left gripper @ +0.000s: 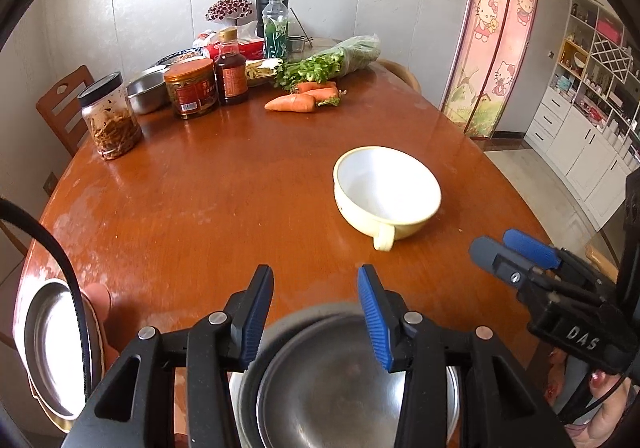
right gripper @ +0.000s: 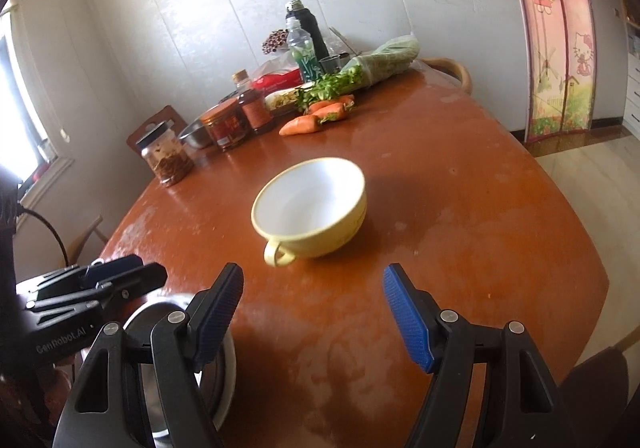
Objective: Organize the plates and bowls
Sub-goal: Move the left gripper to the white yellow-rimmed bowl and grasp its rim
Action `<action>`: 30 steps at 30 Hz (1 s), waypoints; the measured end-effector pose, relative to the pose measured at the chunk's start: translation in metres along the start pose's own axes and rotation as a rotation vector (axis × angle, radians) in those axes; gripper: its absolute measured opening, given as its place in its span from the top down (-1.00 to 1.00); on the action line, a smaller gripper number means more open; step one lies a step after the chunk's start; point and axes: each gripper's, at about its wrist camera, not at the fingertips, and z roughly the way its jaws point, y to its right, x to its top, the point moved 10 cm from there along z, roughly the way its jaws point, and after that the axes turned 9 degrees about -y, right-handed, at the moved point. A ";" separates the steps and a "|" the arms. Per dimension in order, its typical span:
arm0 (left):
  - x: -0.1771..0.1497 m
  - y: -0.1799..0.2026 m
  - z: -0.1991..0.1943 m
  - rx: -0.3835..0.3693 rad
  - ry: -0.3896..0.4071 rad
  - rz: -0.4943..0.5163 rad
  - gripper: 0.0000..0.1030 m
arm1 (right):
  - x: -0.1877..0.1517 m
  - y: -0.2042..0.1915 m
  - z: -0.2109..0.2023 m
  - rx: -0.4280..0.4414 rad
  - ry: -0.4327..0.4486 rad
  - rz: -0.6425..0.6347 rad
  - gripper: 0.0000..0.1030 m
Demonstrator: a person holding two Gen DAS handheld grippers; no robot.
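Note:
A pale yellow bowl with a handle (left gripper: 388,188) (right gripper: 312,204) stands empty and upright on the brown table (left gripper: 224,184), its handle toward me. My left gripper (left gripper: 316,276) hovers open over stacked steel bowls (left gripper: 340,380) at the near edge, with nothing between its pads. The same steel bowls (right gripper: 180,368) show low on the left in the right wrist view, beside my left gripper (right gripper: 132,272). My right gripper (right gripper: 313,272) is open and empty, just short of the yellow bowl's handle. In the left wrist view my right gripper (left gripper: 512,252) shows at the right.
A steel plate (left gripper: 52,348) lies at the table's near left edge. At the far end stand jars (left gripper: 110,116), a sauce bottle (left gripper: 231,72), another steel bowl (left gripper: 148,92), carrots (left gripper: 296,102), greens (left gripper: 340,60) and drink bottles. Wooden chairs (left gripper: 66,104) flank the table.

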 end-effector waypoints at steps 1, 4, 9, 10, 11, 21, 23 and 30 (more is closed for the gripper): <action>0.003 -0.001 0.002 0.004 -0.006 -0.001 0.15 | 0.004 0.000 0.000 0.002 0.002 -0.001 -0.44; 0.015 -0.004 0.004 0.013 -0.013 -0.001 0.15 | 0.016 0.000 -0.001 -0.001 0.005 0.003 -0.44; 0.035 -0.007 0.002 0.022 -0.016 0.005 0.15 | 0.041 -0.003 -0.005 0.004 0.017 0.016 -0.44; 0.041 -0.006 0.002 0.020 -0.014 0.010 0.14 | 0.046 -0.003 -0.005 0.006 0.021 0.017 -0.44; 0.043 -0.007 0.001 0.020 -0.016 0.011 0.14 | 0.051 -0.003 -0.006 0.005 0.024 0.020 -0.44; 0.073 0.008 0.028 -0.019 -0.078 0.076 0.02 | 0.074 0.013 0.013 0.002 0.000 0.070 -0.44; 0.076 0.011 0.044 -0.025 -0.109 0.083 0.02 | 0.071 0.019 0.027 0.003 -0.030 0.084 -0.44; 0.075 0.012 0.089 -0.028 -0.200 0.079 0.02 | 0.054 0.028 0.071 0.006 -0.129 0.093 -0.24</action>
